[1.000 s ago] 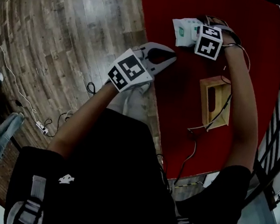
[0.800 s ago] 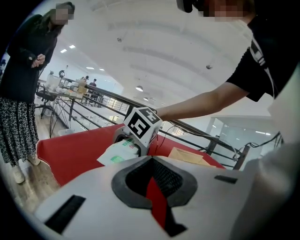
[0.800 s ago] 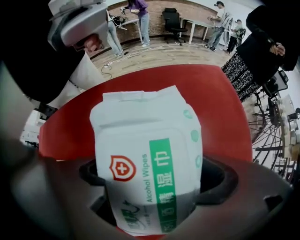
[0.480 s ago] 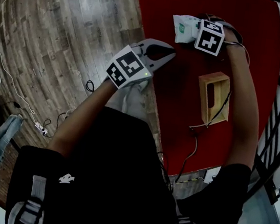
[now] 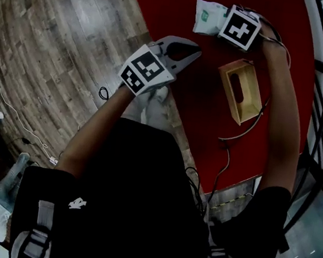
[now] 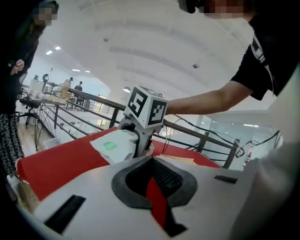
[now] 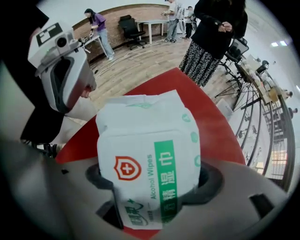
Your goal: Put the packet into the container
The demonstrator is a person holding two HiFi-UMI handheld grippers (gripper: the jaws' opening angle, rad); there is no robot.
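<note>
Currently, the right hand-held gripper (image 5: 217, 21) has the packet (image 7: 147, 150) between its jaws, which are closing and already pressing on its sides. The packet is a white pack of alcohol wipes with a green band and a red shield printed on it. Its lower end sits down in the jaw opening and the rest sticks out ahead of the jaws. Seen from the left gripper view, the packet hangs a little above the red counter (image 5: 208, 138) and does not touch it. The container (image 5: 251, 93), a light wooden box with a long slot in its upper face, lies on the counter. It sits apart from the packet, nearer the person and beside the right forearm. The left hand-held gripper (image 5: 190, 52) is over the counter's edge, by the wooden floor (image 5: 53, 50). Its jaws are drawn together with nothing in them, and only a thin sliver of red counter shows through the gap. It points toward the right one and stays well clear of both the packet and the container.
</note>
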